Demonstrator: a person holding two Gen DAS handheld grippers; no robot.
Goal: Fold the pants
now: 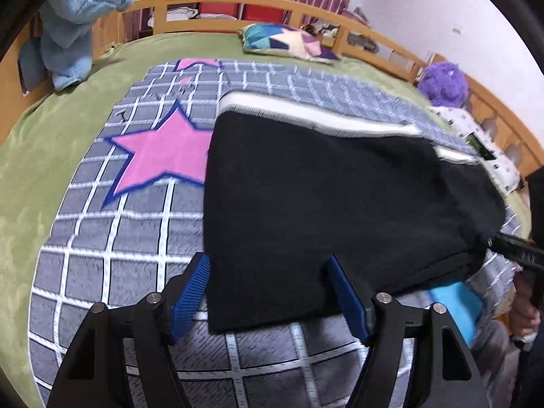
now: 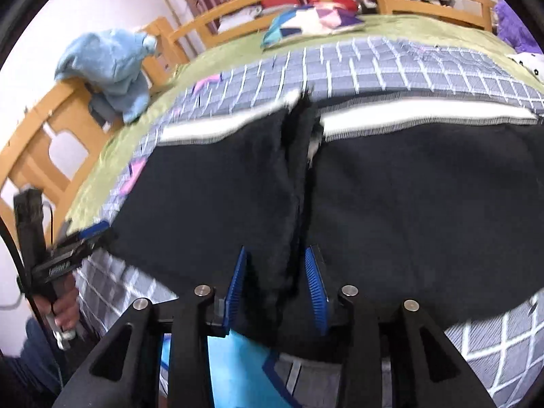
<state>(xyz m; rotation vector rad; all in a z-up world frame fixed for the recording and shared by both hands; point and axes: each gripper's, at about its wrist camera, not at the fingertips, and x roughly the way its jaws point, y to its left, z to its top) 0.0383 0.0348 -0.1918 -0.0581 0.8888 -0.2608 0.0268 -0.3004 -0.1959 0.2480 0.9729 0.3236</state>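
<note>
Black pants [image 1: 323, 197] are lying on the checked blanket [image 1: 112, 244] atop the bed. Left claw [image 1: 272, 292] is sitting wide apart around the hem at 6 o'clock; right claw [image 2: 277, 289] is straddling bunched fabric, can't tell if it's clenched.

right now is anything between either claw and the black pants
Nothing visible. The left claw straddles the near edge of the black pants with its jaws apart, and the right claw has a bunched ridge of the fabric between its fingers.

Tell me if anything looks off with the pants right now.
The black pants are not lying smooth: a thick bunched ridge runs from the white waistband down toward the right gripper.
</note>
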